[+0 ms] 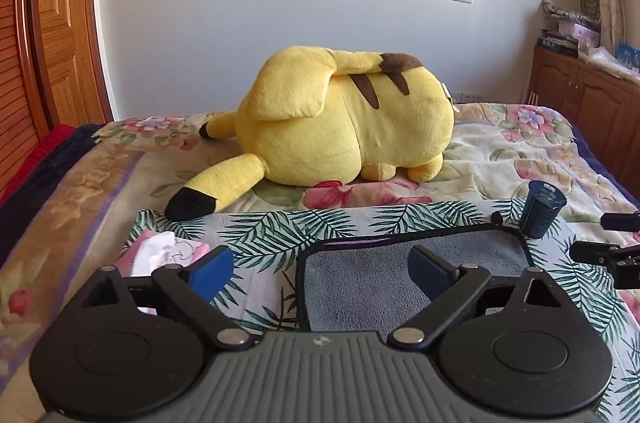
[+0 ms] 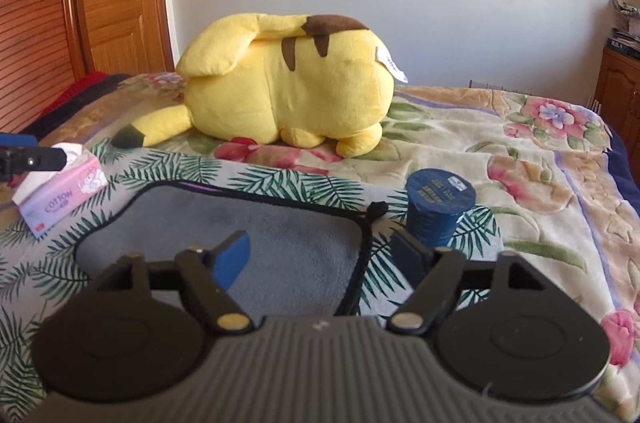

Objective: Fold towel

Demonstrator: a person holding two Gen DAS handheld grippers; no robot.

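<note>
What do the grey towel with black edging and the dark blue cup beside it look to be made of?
Grey towel with black edging: soft napped fabric, likely microfibre or terry, matte and fuzzy, with a stitched black border.
Dark blue cup: probably thin plastic with a printed foil or paper lid, going by its faint sheen and flat sealed top; the exact material is unclear.
</note>
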